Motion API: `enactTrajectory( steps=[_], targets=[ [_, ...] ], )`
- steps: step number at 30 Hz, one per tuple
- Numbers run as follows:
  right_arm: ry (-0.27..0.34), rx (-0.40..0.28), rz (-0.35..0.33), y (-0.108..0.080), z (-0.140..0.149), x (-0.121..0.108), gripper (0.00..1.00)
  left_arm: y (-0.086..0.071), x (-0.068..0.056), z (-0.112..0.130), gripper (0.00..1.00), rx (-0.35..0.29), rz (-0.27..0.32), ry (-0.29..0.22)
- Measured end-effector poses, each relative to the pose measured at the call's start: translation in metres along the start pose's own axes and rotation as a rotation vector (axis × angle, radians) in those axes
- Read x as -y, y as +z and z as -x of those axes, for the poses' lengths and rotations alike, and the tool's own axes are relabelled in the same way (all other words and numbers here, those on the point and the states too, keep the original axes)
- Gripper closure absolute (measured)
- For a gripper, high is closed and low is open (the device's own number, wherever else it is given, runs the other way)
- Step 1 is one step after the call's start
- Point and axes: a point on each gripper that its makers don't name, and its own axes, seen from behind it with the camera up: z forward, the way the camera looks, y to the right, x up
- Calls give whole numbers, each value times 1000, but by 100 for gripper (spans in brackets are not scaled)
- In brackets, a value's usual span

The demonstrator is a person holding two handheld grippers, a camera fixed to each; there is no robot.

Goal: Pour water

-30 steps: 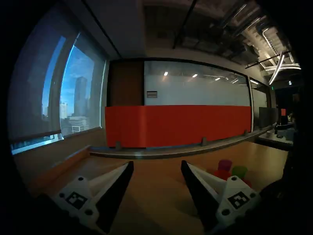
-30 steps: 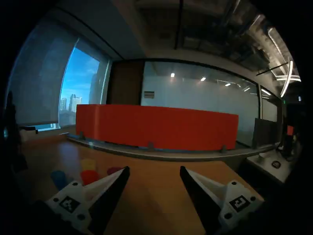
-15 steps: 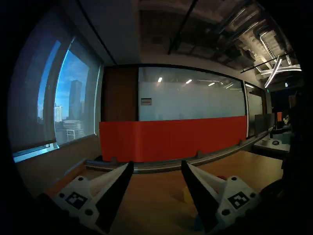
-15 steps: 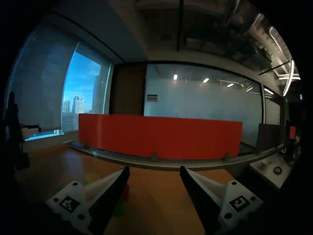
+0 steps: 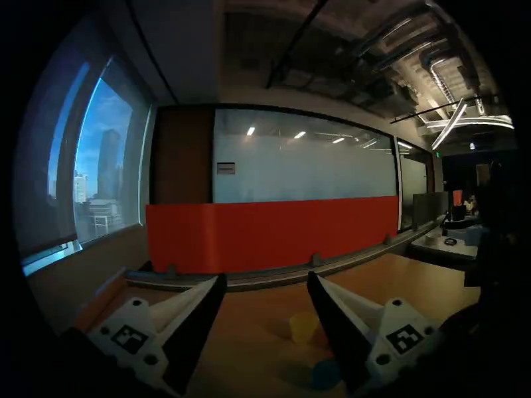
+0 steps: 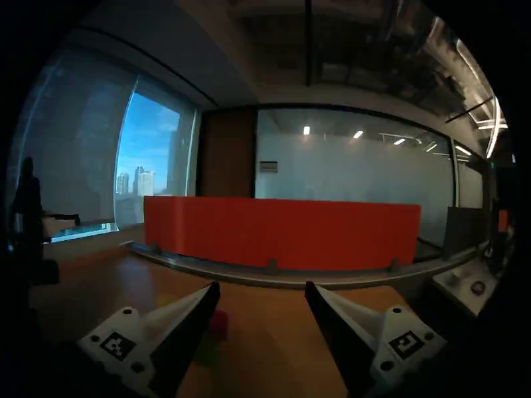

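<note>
Left gripper view first, then right gripper view: pour not started, both tools empty.

My left gripper (image 5: pixel 265 284) stands wide open with nothing between its fingers, held low over the wooden table (image 5: pixel 252 345). A yellow cup (image 5: pixel 304 326) sits on the table close against the inner edge of the finger at right in this view. A blue cup (image 5: pixel 325 375) lies nearer, partly hidden by that same finger. I cannot tell whether either is touched. In the right gripper view my right gripper (image 6: pixel 262 288) is equally wide and empty. A red cup (image 6: pixel 218 324) shows beside the finger at left. A greenish blur below it is too dim to name. Judgement: no vessel is gripped and no water is visible, so the whole task remains: choose source, grip, carry, tilt.
</note>
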Motion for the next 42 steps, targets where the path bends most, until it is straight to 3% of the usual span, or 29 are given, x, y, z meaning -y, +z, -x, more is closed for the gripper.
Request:
enactTrajectory(
  steps=[9, 21, 24, 29, 42],
  targets=[
    [-50, -5, -124, -5, -8, 29, 1, -3, -15, 3, 11, 11, 79, 6],
    [-44, 22, -388, -4, -1, 85, 1, -13, -52, 17, 8, 33, 281, 12],
    [-36, 29, -413, -3, 0, 90, 1, -13, -56, 19, 2, 39, 314, 3],
    [-45, 69, -439, -1, 10, 96, 0, -13, -61, 28, 2, 59, 345, -4],
    [-135, 199, -496, 0, 49, 108, 1, -15, -72, 67, 3, 135, 423, 6]
  ],
)
